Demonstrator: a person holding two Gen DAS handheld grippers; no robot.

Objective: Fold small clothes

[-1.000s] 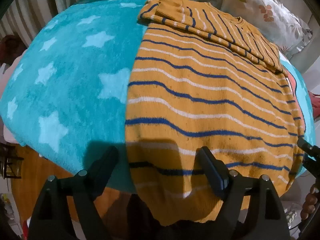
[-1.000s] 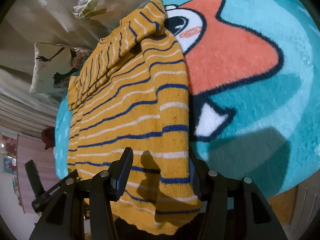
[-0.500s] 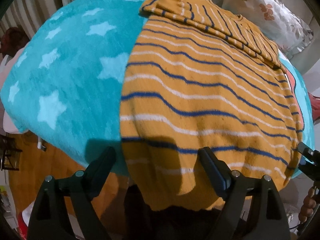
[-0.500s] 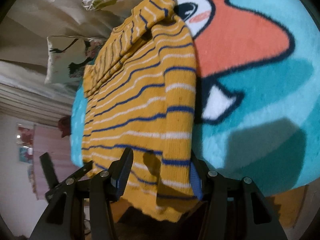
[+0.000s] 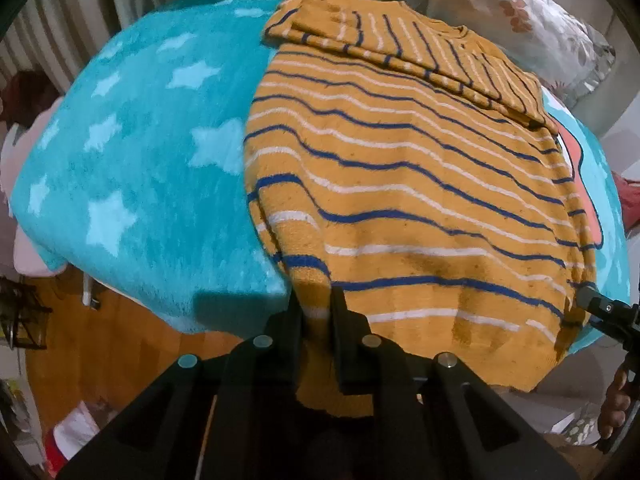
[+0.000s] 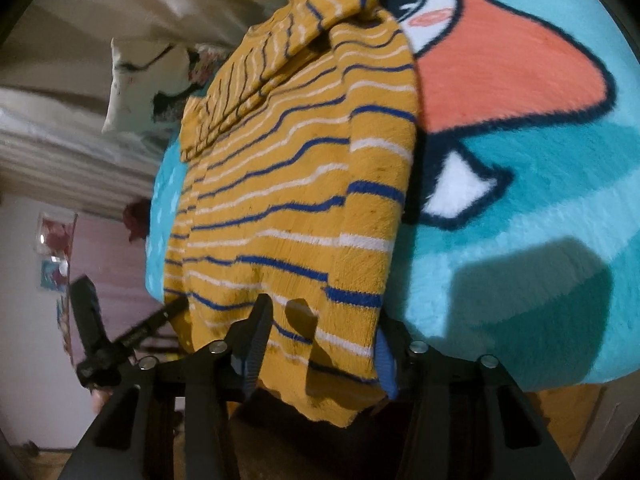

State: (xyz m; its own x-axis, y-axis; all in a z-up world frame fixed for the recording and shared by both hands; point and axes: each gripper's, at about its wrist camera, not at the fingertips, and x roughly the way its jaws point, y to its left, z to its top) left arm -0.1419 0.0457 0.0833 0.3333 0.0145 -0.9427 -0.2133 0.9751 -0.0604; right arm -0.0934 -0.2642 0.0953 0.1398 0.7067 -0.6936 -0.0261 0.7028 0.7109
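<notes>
A mustard sweater with blue and white stripes lies flat on a turquoise blanket, its sleeves folded across the far end. My left gripper is at the near left corner of the hem. Its jaws are closing, and the cloth is pinched and bunched between them. In the right wrist view the sweater runs away from my right gripper, which straddles the near right hem corner. Those jaws are closing too, still wide apart, with the hem loose between them.
The blanket shows an orange cartoon figure to the right of the sweater and white stars on its left. Floral pillows lie beyond the sweater. The near blanket edge drops to a wooden floor. A person's hand shows at the right.
The left jaws went from wide open to clamped on the hem corner, gathering the cloth there. The right gripper rolled a little and its jaws narrowed slightly around the hem.
</notes>
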